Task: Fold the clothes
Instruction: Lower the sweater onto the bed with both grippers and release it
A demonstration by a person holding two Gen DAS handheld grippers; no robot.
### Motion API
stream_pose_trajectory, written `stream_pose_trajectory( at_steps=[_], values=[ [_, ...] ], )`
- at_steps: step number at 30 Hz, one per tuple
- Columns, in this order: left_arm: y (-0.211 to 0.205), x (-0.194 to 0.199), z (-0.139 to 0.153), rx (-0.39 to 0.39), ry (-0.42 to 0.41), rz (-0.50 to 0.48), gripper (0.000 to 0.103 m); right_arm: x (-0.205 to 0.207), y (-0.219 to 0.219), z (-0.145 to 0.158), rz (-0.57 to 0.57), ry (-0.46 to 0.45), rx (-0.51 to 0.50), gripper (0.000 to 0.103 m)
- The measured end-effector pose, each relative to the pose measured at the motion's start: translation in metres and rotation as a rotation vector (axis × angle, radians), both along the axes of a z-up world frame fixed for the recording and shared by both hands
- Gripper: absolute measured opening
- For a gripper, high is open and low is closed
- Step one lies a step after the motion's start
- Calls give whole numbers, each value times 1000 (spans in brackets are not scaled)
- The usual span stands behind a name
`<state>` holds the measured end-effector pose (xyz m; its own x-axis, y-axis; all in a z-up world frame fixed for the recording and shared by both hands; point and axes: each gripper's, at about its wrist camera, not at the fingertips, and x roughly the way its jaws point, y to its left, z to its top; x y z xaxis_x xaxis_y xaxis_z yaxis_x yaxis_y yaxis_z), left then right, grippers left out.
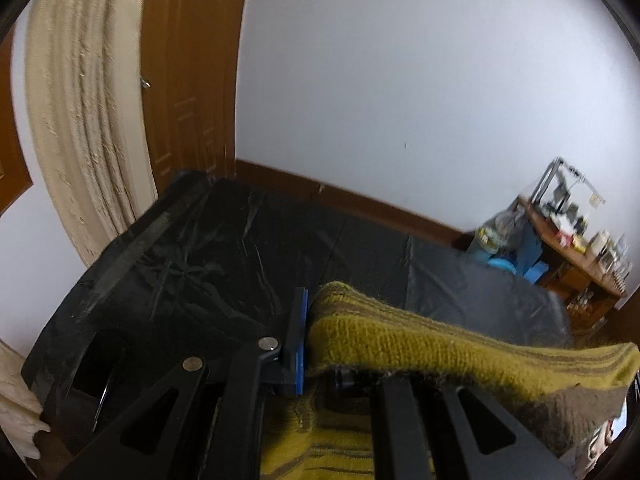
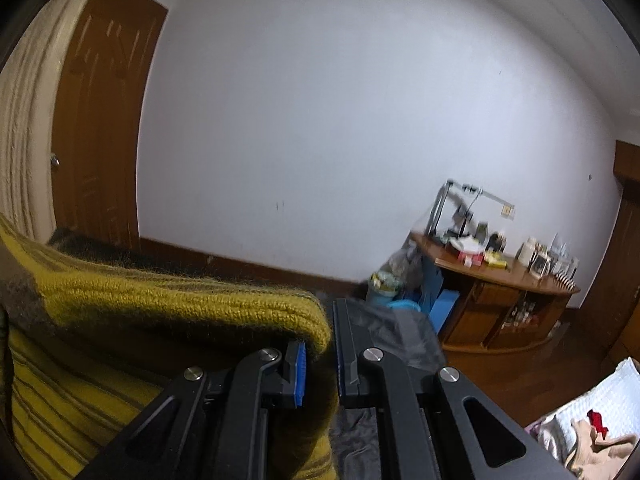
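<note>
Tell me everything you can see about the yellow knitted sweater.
The sweater is a mustard-yellow ribbed knit, thick and fuzzy, with thin dark stripes and a brownish-grey patch. It is lifted above the black sheet, its top edge stretched between the two grippers, the rest hanging below them. The left gripper has its jaws shut on one end of that edge, and the right gripper pinches the other end. Its full shape is hidden.

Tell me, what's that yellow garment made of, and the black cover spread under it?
The garment looks like knitted wool or acrylic: ribbed stitches, fuzzy surface, brownish stripes. The black cover seems to be thin plastic sheeting, glossy and creased; coated fabric is possible.
</note>
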<state>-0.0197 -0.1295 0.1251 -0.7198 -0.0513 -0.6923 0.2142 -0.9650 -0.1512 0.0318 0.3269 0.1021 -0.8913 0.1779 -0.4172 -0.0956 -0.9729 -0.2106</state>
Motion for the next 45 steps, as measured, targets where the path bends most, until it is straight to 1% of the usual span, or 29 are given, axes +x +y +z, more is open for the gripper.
stream_pose_trajectory(
  at_steps=[2, 5, 8, 10, 15, 19, 21, 22, 24, 25, 27, 29, 31, 35, 36, 37, 38, 39, 40, 42, 45],
  values=[
    [0, -14, -14, -5, -39, -7, 11, -17, 1, -11, -6, -38, -11, 10],
    [1, -37, -36, -14, -95, -20, 11, -53, 7, -24, -17, -98, -28, 10],
    [-8, -40, -49, -16, -141, -25, 11, -83, 10, -37, -24, -151, -22, 10],
    [-8, -49, -59, -20, -170, -34, 12, -101, 11, -47, -29, -183, -17, 10],
    [2, -82, -90, -27, -262, -58, 12, -119, 3, -80, -48, -264, -21, 10],
    [8, -107, -116, -26, -359, -69, 13, -141, 6, -109, -61, -388, -56, 10],
    [15, -121, -131, -42, -413, -77, 19, -154, 10, -123, -54, -454, -86, 11],
    [18, -127, -138, -56, -440, -82, 22, -161, 13, -129, -46, -480, -109, 14],
    [23, -130, -145, -106, -459, -90, 44, -171, 18, -140, -30, -522, -143, 15],
    [24, -130, -146, -126, -458, -89, 49, -173, 19, -143, -24, -528, -143, 17],
    [24, -128, -147, -158, -456, -85, 63, -178, 20, -148, -14, -539, -144, 18],
    [19, -125, -148, -156, -466, -77, 67, -183, 22, -152, -3, -550, -143, 19],
    [15, -123, -150, -146, -476, -70, 67, -186, 24, -152, 6, -560, -140, 19],
    [13, -119, -154, -146, -481, -67, 70, -177, 18, -156, 22, -562, -171, 19],
    [12, -118, -155, -150, -481, -67, 71, -176, 19, -155, 32, -557, -173, 23],
    [12, -116, -156, -151, -482, -67, 72, -173, 17, -155, 43, -551, -171, 31],
    [12, -113, -156, -152, -483, -68, 72, -166, 12, -155, 55, -545, -169, 37],
    [12, -111, -158, -150, -487, -67, 73, -160, 7, -153, 67, -540, -168, 56],
    [12, -108, -159, -149, -490, -66, 73, -151, 0, -149, 82, -534, -171, 63],
    [10, -101, -162, -149, -496, -60, 74, -129, -20, -140, 113, -521, -179, 63],
    [7, -88, -164, -145, -505, -51, 76, -117, -29, -136, 151, -517, -198, 63]
  ],
)
